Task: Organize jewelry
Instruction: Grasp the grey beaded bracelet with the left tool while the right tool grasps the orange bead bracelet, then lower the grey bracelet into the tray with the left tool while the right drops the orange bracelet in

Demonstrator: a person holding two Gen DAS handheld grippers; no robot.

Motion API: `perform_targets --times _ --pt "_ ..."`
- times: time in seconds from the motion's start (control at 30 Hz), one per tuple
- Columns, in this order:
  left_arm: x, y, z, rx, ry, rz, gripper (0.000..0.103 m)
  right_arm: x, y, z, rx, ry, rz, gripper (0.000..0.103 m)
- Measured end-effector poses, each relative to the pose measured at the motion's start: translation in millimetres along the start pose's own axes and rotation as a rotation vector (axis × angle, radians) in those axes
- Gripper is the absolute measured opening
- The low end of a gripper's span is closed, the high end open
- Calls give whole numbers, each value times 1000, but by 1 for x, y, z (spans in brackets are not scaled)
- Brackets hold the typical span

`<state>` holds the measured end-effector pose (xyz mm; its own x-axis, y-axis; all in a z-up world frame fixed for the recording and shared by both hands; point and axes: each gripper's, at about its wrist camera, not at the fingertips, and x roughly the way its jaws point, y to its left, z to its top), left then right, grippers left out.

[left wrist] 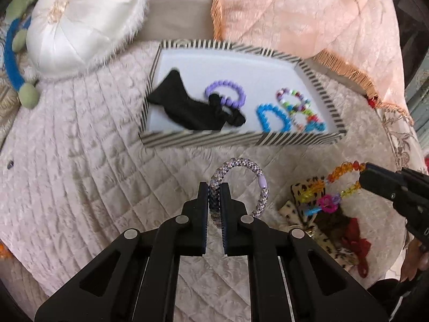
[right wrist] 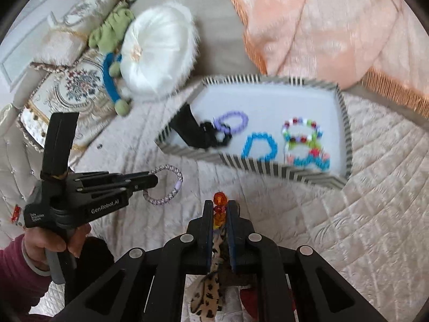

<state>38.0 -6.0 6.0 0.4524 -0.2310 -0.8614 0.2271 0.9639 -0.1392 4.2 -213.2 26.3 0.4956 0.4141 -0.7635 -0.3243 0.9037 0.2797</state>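
A striped box [left wrist: 203, 138] [right wrist: 268, 170] sits on the quilted bed. In it lie a black bow hair tie [left wrist: 193, 107] [right wrist: 198, 131], a purple bracelet [left wrist: 236, 88] [right wrist: 238, 119], a blue bracelet [left wrist: 270, 116] [right wrist: 257, 145] and multicoloured bead bracelets [left wrist: 297, 102] [right wrist: 303, 131]. My left gripper [left wrist: 214, 187] [right wrist: 155, 181] is shut on a grey-purple braided hair band [left wrist: 257, 185] [right wrist: 174, 185], held above the bed in front of the box. My right gripper [right wrist: 220, 206] [left wrist: 366, 175] is shut on an orange bead bracelet [right wrist: 219, 209] [left wrist: 346, 170], lifted right of the left gripper.
Leopard-print and red hair ties [left wrist: 329, 225] [right wrist: 206, 292] lie on the bed under the right gripper. A white round cushion [left wrist: 85, 18] [right wrist: 158, 51] and a blue and green toy [left wrist: 13, 53] [right wrist: 112, 80] lie left of the box. A peach blanket [left wrist: 308, 21] [right wrist: 335, 26] lies behind it.
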Motion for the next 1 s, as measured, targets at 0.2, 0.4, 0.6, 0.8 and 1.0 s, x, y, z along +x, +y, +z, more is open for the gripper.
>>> perform_targets --times 0.2,0.4,0.6,0.8,1.0 --pt "-20 -4 16 15 -46 9 7 -22 1 18 -8 -52 -11 9" --pt "-28 -9 29 27 -76 20 7 -35 -2 35 -17 -86 -30 9" --pt "-24 -12 51 35 -93 41 7 -32 -10 51 -19 -93 -46 9" --pt "0 -13 83 32 -82 65 7 -16 -20 76 -28 -88 -62 9" --pt "38 -15 117 23 -74 90 7 23 -36 110 -26 -73 -65 9"
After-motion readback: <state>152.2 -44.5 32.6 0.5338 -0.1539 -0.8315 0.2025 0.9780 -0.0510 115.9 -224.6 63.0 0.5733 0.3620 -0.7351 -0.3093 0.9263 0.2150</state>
